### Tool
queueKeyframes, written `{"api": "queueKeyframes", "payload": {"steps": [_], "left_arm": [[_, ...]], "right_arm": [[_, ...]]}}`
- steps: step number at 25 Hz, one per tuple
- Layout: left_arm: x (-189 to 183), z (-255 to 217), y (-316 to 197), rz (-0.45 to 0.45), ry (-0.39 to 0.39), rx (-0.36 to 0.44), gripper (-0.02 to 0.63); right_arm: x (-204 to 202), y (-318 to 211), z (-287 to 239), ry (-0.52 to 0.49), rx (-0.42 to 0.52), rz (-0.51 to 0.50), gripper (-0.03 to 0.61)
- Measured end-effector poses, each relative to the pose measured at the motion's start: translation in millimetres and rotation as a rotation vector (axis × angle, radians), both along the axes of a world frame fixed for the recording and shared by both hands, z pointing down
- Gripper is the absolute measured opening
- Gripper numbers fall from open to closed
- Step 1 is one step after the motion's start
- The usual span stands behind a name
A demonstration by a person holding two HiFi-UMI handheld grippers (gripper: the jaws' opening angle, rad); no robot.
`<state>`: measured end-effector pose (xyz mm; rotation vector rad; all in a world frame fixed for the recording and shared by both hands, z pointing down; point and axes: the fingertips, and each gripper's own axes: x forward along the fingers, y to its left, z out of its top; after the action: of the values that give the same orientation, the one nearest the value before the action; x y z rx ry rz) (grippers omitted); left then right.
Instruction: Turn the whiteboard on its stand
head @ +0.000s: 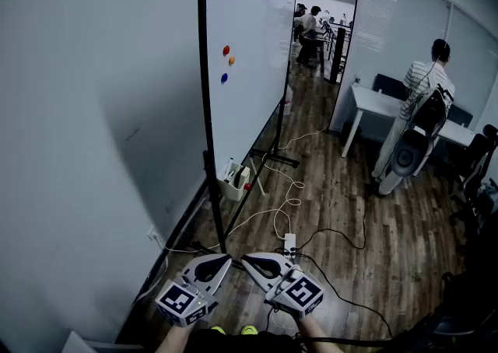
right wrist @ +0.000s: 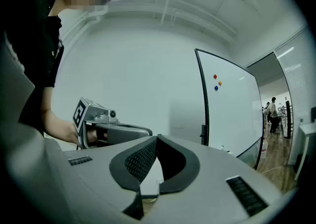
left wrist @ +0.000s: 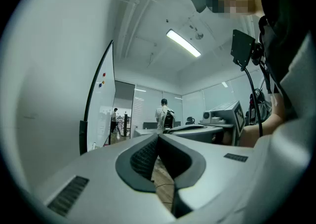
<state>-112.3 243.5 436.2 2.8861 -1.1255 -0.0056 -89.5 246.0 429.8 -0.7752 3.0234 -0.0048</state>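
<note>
While upright, whiteboard (head: 249, 64) runs along wall (head: 93, 110), face rt.

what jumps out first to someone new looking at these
A tall whiteboard on a black stand dominates the head view's middle, beside the grey wall, with red, orange and blue magnets on it. At the bottom edge the left tool and right tool sit side by side, both shut and empty, apart from the board. A person in a striped shirt stands at the right by a white desk.
</note>
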Motion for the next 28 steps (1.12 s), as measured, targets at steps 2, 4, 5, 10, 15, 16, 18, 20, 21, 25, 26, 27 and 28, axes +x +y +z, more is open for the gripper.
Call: {"api": "queueKeyframes", "payload": {"steps": [2,4,5,10,15,16,18,20,21,25,26,27,28], "left_arm": [[-1,1,-3,-0.002,-0.001,0.0,0.014],[-2,1,-6,-0.006,0.001,-0.003,0.014],[-2,2,-9,-0.008,0.003,-0.005,0.014],[-1,3,-18,-0.017,0.002,-0.007,0.014],[3,8,-26,-0.031,-0.003,-0.018,0.014],[4,9,-28,-0.035,-0.004,-0.021,0.014],[4,11,-30,-0.047,-0.007,-0.026,0.014],[2,13,-33,-0.061,-0.007,-0.033,0.014],[1,14,-35,-0.068,-0.004,-0.038,0.014],[-7,15,-40,-0.092,-0.005,-0.052,0.014],[-9,14,-41,-0.096,-0.009,-0.052,0.014],[-12,13,-42,-0.101,-0.011,-0.054,0.014],[-14,13,-43,-0.106,-0.011,-0.056,0.014]], "right_arm": [[0,-2,1,0.002,0.006,-0.001,0.005],[2,-6,2,-0.001,0.015,-0.003,0.005],[3,-9,2,-0.01,0.018,-0.002,0.005],[11,-21,1,-0.06,-0.022,0.017,0.006],[18,-31,8,-0.037,-0.012,0.014,0.006],[19,-32,8,-0.033,-0.015,0.011,0.006],[19,-33,11,-0.024,-0.023,0.001,0.005],[19,-34,16,-0.016,-0.033,-0.01,0.006],[19,-35,19,-0.008,-0.038,-0.014,0.006],[17,-42,25,0.012,-0.064,-0.021,0.006],[15,-44,26,0.016,-0.069,-0.023,0.006],[13,-46,26,0.022,-0.07,-0.025,0.006],[12,-48,27,0.029,-0.068,-0.027,0.006]]}}
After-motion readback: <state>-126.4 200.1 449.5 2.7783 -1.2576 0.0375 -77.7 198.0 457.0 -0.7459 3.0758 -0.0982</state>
